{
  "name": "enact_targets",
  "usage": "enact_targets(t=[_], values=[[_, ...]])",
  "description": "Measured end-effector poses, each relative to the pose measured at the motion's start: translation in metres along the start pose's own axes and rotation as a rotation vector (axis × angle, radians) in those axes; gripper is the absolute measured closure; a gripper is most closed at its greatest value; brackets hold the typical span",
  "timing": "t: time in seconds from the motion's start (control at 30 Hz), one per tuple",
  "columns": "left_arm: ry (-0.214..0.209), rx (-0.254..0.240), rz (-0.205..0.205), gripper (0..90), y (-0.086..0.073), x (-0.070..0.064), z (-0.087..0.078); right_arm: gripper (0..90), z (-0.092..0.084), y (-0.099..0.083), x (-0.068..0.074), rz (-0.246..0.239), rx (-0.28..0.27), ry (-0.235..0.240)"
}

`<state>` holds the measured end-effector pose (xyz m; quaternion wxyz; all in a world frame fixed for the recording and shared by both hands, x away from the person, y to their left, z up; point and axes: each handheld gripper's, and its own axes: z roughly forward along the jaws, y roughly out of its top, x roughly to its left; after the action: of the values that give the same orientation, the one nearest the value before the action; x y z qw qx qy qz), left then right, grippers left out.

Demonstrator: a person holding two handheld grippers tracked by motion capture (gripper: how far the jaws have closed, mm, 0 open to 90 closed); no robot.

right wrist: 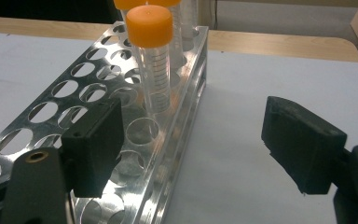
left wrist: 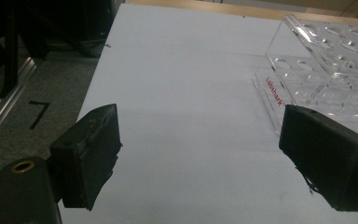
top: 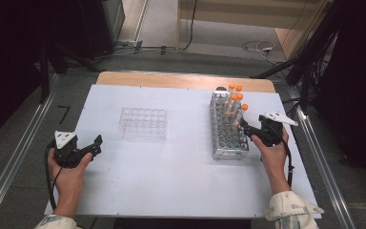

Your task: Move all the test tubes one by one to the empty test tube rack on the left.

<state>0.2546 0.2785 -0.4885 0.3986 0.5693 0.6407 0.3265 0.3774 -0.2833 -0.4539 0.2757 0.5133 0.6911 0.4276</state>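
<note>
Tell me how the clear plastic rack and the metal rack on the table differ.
The clear plastic rack is see-through and empty, while the metal rack is shiny silver and holds several orange-capped tubes at its far end. The clear plastic rack lies crosswise near the table's middle; the metal rack runs lengthwise, away from the person, on the right. The metal rack has the right gripper beside it; the clear plastic rack stands apart from the left gripper. Both have grids of round holes.

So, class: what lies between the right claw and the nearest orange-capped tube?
In the right gripper view, empty holes of the metal rack lie between the open right claw and the nearest orange-capped tube.
</note>
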Motion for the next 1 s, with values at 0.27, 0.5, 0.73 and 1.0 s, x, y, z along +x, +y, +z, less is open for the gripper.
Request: enact_targets(t=[0.27,0.5,0.73,1.0], values=[[0.001,0.001,-0.002,13.2,0.000,0.000,0.000,28.3,0.011,0.002,0.001,-0.029,-0.016,0.022],[0.001,0.004,-0.003,13.2,0.000,0.000,0.000,36.8,0.017,0.006,-0.001,-0.022,-0.020,0.065],[0.000,0.005,-0.004,13.2,0.000,0.000,0.001,52.8,0.023,0.009,0.004,-0.054,-0.018,0.082],[-0.002,0.005,-0.004,13.4,-0.001,0.000,0.001,63.3,0.027,0.007,0.004,-0.056,-0.019,0.109]])
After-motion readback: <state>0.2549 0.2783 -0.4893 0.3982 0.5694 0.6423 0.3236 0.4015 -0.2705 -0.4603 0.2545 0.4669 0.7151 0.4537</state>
